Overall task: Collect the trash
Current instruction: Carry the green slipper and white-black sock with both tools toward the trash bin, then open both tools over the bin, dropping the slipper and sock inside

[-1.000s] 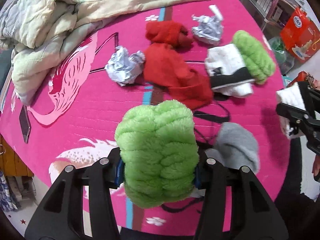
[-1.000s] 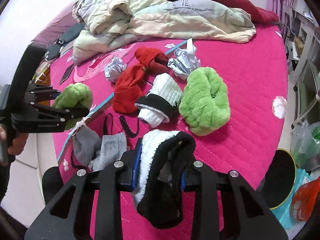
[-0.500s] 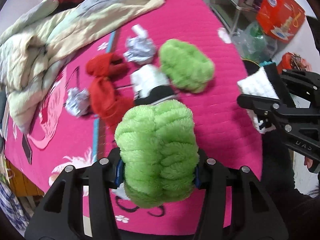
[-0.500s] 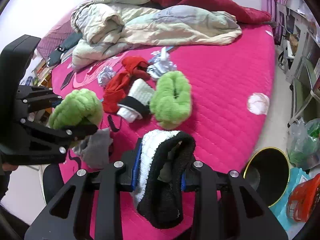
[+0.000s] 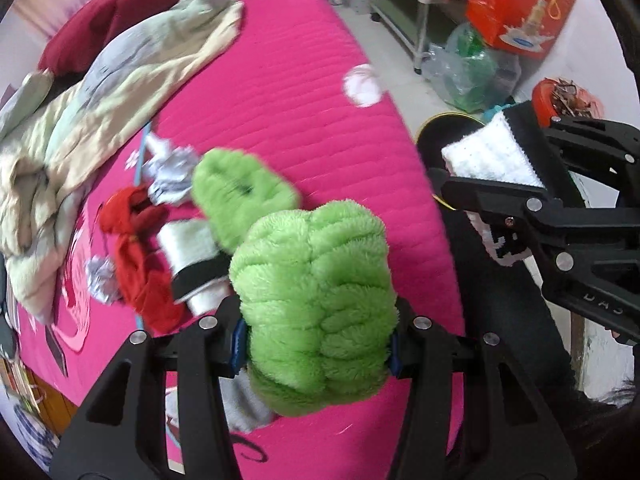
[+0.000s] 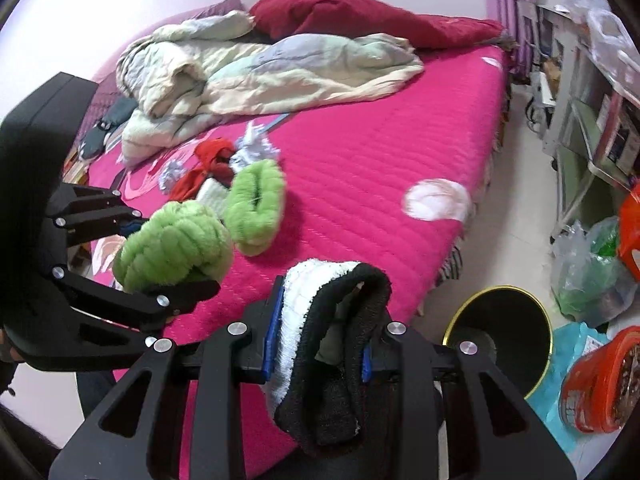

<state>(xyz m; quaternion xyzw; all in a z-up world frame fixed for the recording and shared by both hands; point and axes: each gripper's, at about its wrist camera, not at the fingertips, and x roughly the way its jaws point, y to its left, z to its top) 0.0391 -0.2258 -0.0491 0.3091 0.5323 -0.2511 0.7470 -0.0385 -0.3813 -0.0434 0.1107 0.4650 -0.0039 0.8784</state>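
Note:
My left gripper is shut on a fluffy green sock, held above the pink bed's near edge. My right gripper is shut on a white and black sock; the left wrist view shows that sock at the right, over the floor. A black bin with a yellow rim stands on the floor beside the bed, just right of my right gripper. On the bed lie a second green sock, a red garment, a white and black sock and two crumpled foil balls.
A rumpled pale quilt and a dark red pillow fill the bed's far side. On the floor to the right are plastic bags, an orange tub, an orange box and metal shelving. A grey sock lies under my left gripper.
Both grippers have swung to the right, away from the pile on the bed and toward the bed's edge, each still holding its sock. The black bin has come into view.

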